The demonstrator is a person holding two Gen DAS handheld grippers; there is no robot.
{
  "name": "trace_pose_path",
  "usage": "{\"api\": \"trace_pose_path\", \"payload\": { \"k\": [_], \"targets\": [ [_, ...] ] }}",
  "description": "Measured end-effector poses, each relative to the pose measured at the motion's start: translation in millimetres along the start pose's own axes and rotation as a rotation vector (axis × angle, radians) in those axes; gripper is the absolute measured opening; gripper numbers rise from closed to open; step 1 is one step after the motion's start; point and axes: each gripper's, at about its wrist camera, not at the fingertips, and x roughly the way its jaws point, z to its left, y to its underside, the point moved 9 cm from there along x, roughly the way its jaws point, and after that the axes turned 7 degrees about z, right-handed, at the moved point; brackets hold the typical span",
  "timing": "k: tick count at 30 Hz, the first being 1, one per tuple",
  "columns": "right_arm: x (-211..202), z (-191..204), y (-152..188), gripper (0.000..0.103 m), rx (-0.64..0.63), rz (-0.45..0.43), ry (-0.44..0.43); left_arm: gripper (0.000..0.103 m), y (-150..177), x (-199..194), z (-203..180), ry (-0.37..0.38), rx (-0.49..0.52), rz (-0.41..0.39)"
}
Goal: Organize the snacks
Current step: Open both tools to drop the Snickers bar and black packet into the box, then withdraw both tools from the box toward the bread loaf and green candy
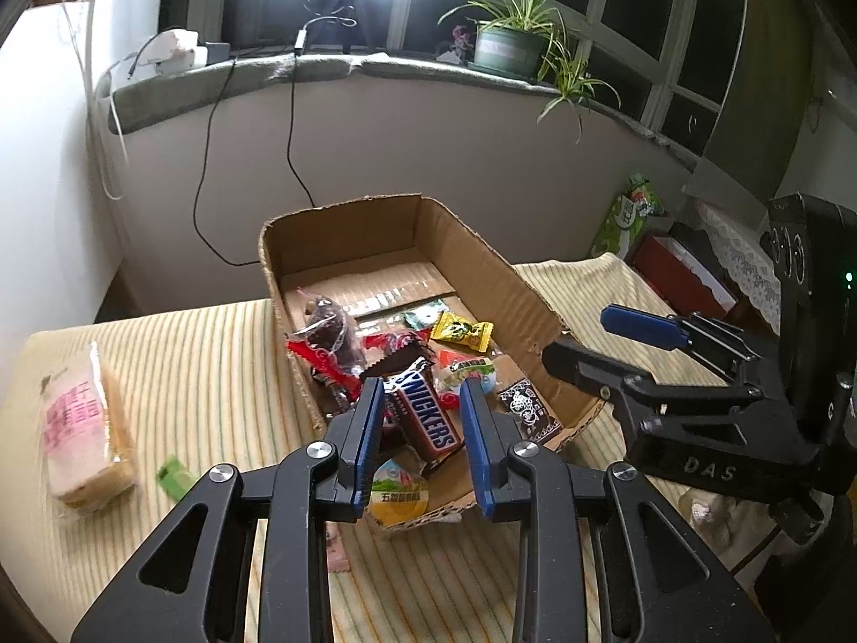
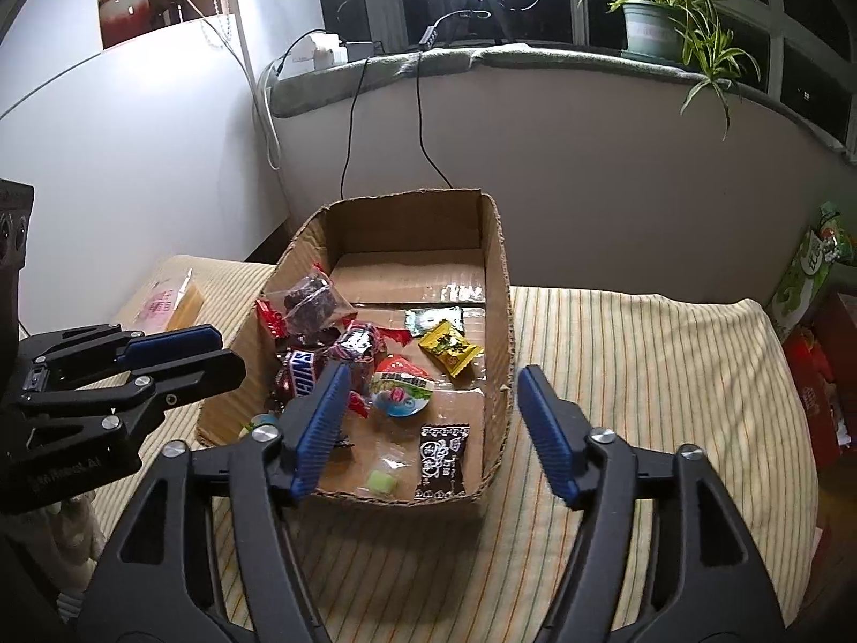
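Observation:
A cardboard box [image 1: 482, 252] [image 2: 498, 278] stands on a striped cloth and holds several snacks: a Snickers bar [image 1: 426, 418] [image 2: 300, 375], a yellow candy [image 1: 461, 330] [image 2: 449, 348], a jelly cup [image 2: 400, 391], a dark wrapped sweet [image 2: 442, 461] and a bag of dark dried fruit [image 1: 329, 329] [image 2: 313, 303]. My left gripper [image 1: 423, 428] is open over the box's near left edge, its fingers either side of the Snickers bar without gripping it. My right gripper [image 2: 428, 428] is open and empty over the box's near right corner. A wrapped sandwich cake [image 1: 88, 428] [image 2: 171, 300] lies left of the box.
A small green candy [image 1: 174, 477] lies on the cloth near the cake. A round yellow-lidded cup [image 1: 396, 498] sits at the box's near edge. Red and green packages [image 2: 814, 375] stand at the right. A windowsill with a potted plant [image 1: 509, 43] is behind.

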Motion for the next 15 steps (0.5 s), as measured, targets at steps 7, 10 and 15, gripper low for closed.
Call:
{"api": "trace_pose_path", "payload": {
  "k": [7, 10, 15],
  "targets": [
    [-4.4, 17.2, 2.0, 0.082, -0.031, 0.002, 0.007, 0.037, 3.8, -12.2, 8.1, -0.008, -0.011, -0.021],
    [-7.0, 21.4, 2.7, 0.083, -0.034, 0.0, 0.007, 0.041, 5.9, -18.5, 15.1, -0.015, -0.022, -0.031],
    [-10.4, 29.4, 3.2, 0.083, -0.03, 0.001, -0.012, 0.043, 10.5, -27.9, 28.8, -0.022, -0.046, -0.043]
  ]
}}
